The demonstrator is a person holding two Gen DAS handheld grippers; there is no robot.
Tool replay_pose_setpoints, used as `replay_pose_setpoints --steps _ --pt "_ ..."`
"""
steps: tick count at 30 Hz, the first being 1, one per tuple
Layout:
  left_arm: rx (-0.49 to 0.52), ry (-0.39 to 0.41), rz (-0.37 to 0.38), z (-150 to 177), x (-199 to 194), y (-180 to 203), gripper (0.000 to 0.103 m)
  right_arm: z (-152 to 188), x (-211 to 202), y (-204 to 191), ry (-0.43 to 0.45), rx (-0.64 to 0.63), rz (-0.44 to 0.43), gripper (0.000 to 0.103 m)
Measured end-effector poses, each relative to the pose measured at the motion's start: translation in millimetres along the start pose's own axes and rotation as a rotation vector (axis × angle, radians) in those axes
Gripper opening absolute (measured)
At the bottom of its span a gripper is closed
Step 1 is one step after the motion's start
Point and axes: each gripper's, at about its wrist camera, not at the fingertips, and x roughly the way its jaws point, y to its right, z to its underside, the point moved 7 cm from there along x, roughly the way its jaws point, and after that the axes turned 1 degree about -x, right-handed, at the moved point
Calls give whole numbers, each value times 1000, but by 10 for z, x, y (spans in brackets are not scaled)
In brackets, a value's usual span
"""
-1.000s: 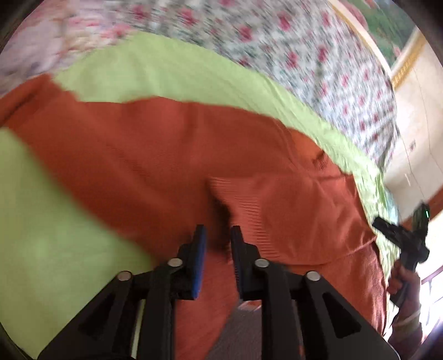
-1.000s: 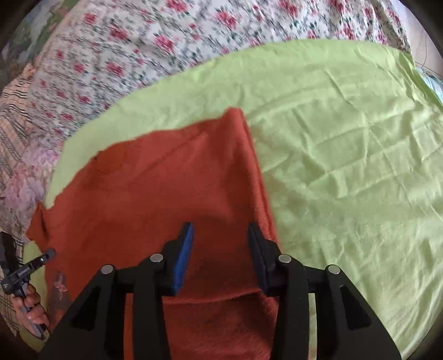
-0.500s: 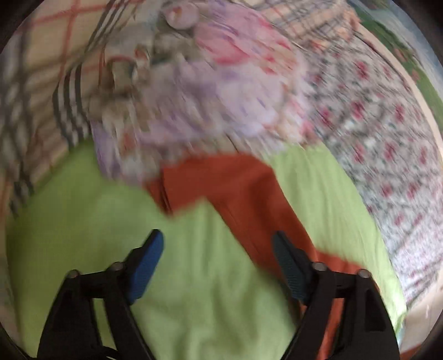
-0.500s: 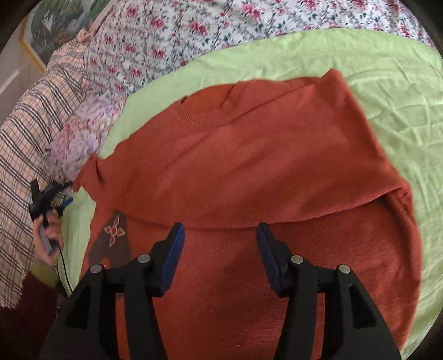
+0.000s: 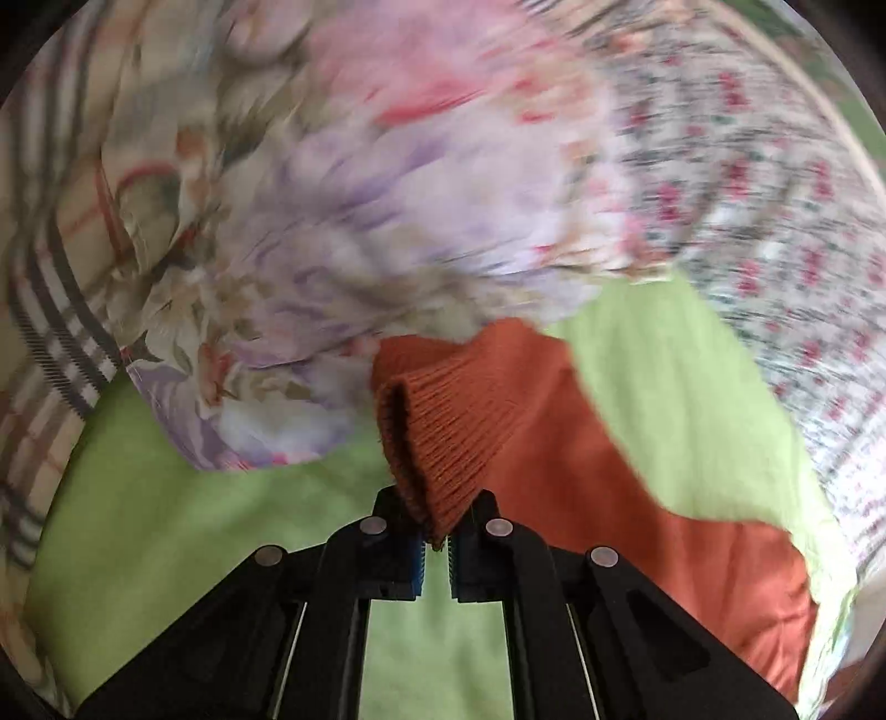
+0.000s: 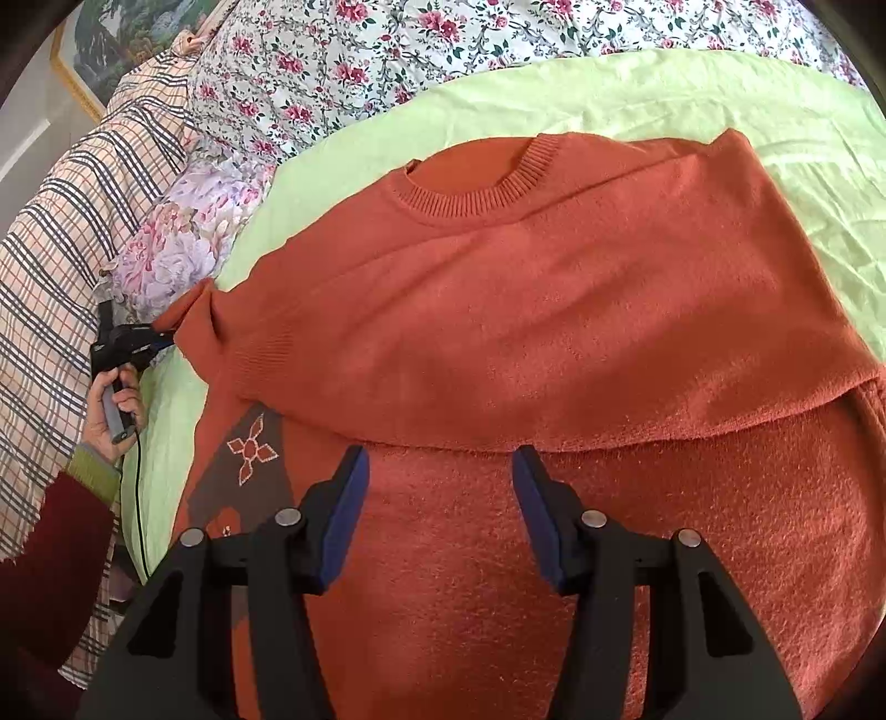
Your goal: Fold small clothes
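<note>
2 tools work an orange knit sweater [image 6: 554, 310] spread on a green sheet [image 6: 720, 94] over the bed. Nearest, the right tool [image 6: 437, 509] hangs with fingers apart just above the sweater's lower body, beside a folded-over edge. At the sweater's left side, the left tool [image 5: 436, 545] is clamped on the ribbed sleeve cuff [image 5: 443, 437], lifting it. Beyond lie a floral pillow [image 6: 171, 243] and floral bedspread [image 6: 387, 50].
</note>
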Motion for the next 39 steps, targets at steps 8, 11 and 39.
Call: replay_pose_setpoints --steps 8,11,39 --pt "186 123 199 281 -748 1159 2 81 -129 -9 22 1 -25 55" --pt "243 144 254 362 -828 1565 2 105 -200 28 33 5 -21 55" --pt "640 -329 586 3281 -381 3864 24 7 -618 478 147 157 -5 56"
